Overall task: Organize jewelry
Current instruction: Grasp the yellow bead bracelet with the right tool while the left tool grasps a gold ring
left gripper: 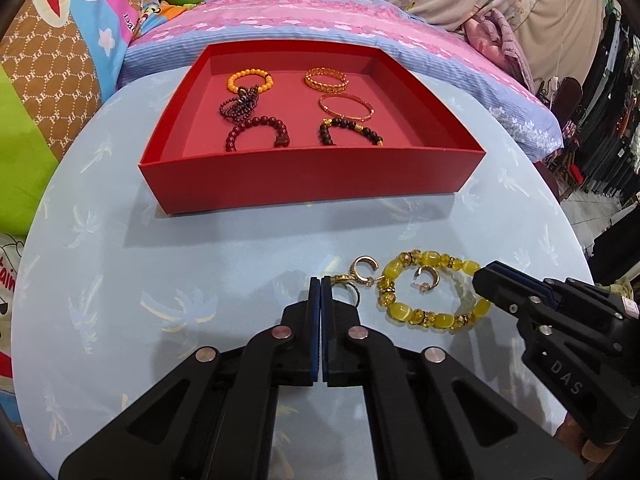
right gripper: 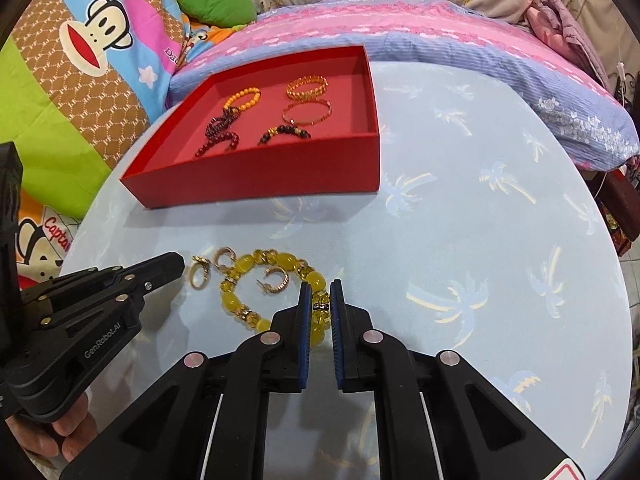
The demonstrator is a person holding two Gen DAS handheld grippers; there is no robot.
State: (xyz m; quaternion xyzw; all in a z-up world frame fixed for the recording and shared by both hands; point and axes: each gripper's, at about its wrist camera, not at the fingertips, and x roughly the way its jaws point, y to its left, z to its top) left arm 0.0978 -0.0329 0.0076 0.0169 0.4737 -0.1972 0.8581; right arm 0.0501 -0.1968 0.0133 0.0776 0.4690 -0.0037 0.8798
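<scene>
A yellow bead bracelet (left gripper: 430, 294) (right gripper: 248, 276) lies on the pale blue table. Three gold hoop earrings lie by it: one inside its loop (left gripper: 428, 278) (right gripper: 278, 280) and two at its left (left gripper: 362, 270) (right gripper: 199, 274). My left gripper (left gripper: 321, 280) (right gripper: 180, 264) is shut and empty, its tip beside the leftmost earring. My right gripper (right gripper: 320, 286) (left gripper: 482, 280) straddles the bracelet's right side, its jaws closed on the beads. The red box (left gripper: 304, 180) (right gripper: 256, 182) behind holds several bracelets.
The round table (right gripper: 460, 240) has a palm-tree cloth. A pink and blue pillow (left gripper: 320, 20) lies behind the box. Cartoon bedding (right gripper: 80, 80) is at the left. The table edge curves close on the right.
</scene>
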